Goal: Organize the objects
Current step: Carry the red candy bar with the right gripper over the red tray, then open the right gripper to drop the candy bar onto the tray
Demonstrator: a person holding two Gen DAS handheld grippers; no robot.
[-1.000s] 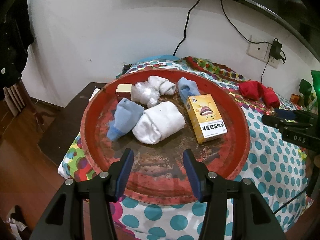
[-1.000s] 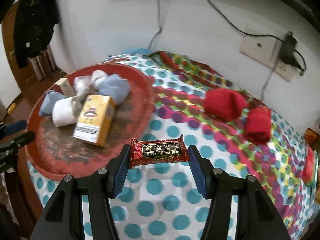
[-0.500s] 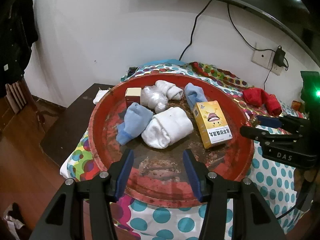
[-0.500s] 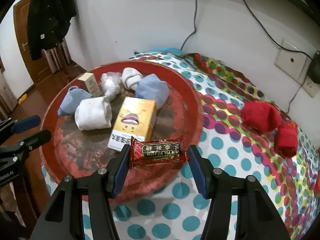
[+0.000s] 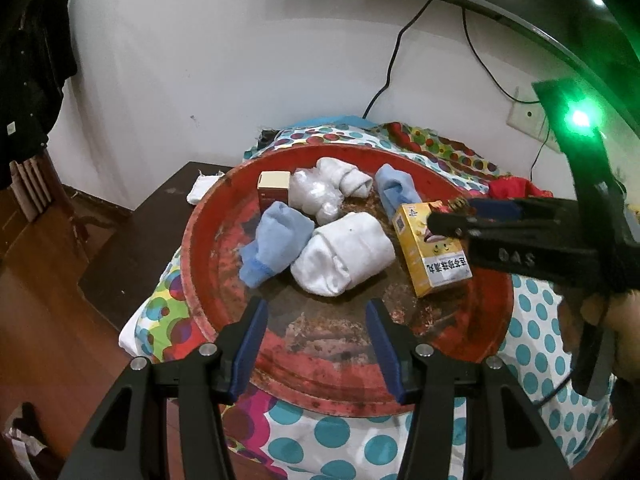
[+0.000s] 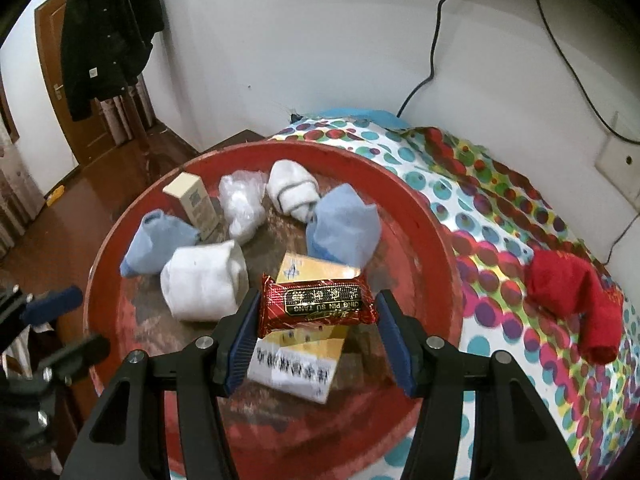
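Step in hand: carrying the snack bar (image 6: 318, 300) to the tray (image 6: 424, 216). My right gripper (image 6: 316, 320) is clamped on the bar, one finger on each end of the red wrapper, and holds it in the air above the yellow box (image 6: 296, 364) lying in the tray. My left gripper (image 5: 316, 336) hovers over the near rim of the tray with its fingers spread wide and nothing between them. The tray sits on a dotted cloth and already carries rolled socks, a clear bag and a small box (image 6: 196, 204); two red socks (image 6: 576, 304) lie on the cloth outside it. Next move, as I judge it: lower the bar onto bare tray floor beside the yellow box, not on top of it, then part the right fingers and lift clear. The red socks likely follow.
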